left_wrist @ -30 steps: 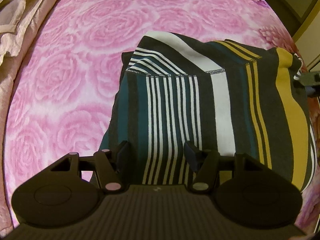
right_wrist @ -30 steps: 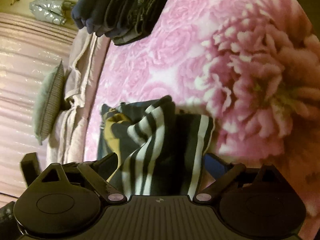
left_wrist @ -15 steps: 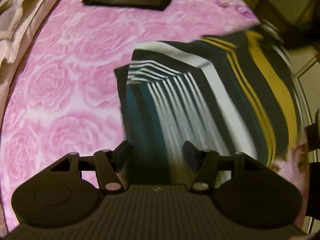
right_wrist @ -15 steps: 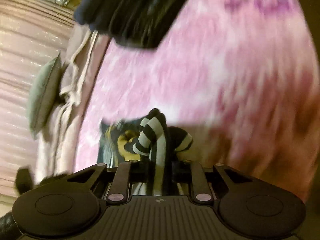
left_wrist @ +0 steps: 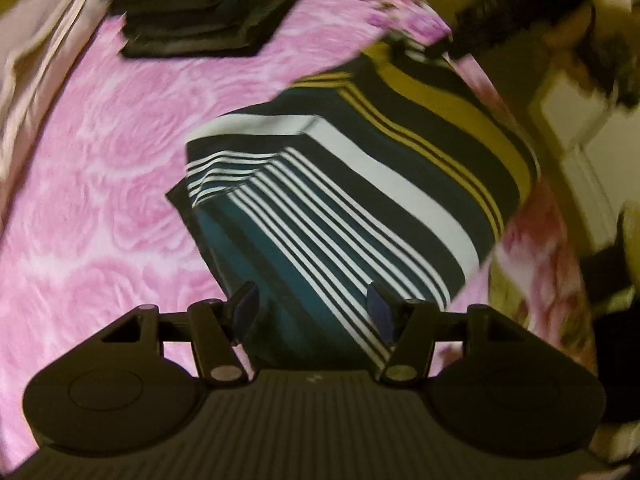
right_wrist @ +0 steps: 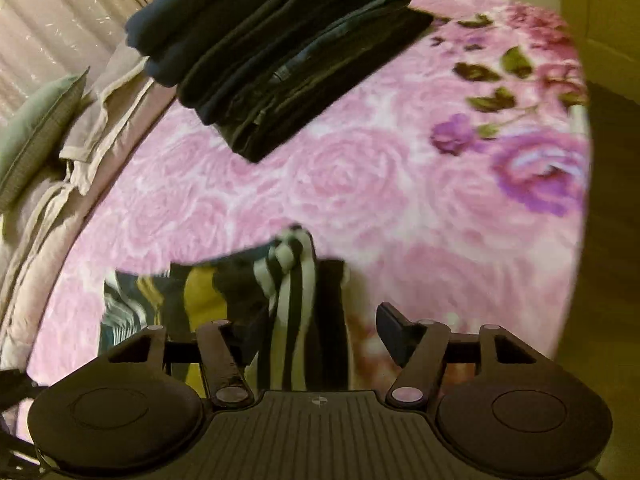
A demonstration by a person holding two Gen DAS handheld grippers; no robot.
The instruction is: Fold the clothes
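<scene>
The left gripper (left_wrist: 312, 316) stands with its two black fingers spread wide, clamping nothing, the near edge of a folded knit garment striped in black, white, teal and mustard (left_wrist: 360, 200) lying in the gap between them on a pink rose-patterned bedspread (left_wrist: 100, 200). The striped garment lies as a flat folded block, its white and teal bands running away from the left gripper toward the bed's far right edge, where the other gripper's dark body (left_wrist: 508, 8), blurred, sits at its far corner. Seen from the right wrist, the right gripper (right_wrist: 316, 332) also has its fingers parted, and a bunched ridge of the garment's black-and-white fabric (right_wrist: 292, 276) rises between them; whether either finger touches the cloth cannot be told through the blur. Mustard and teal parts of the same garment spread to the left of that ridge. Beyond both grippers, well apart from the striped garment, a stack of folded dark clothes (right_wrist: 276, 56) rests on the bedspread. At the bed's left side lie a rumpled beige sheet (right_wrist: 100, 120) and a grey-green cushion (right_wrist: 36, 120).
</scene>
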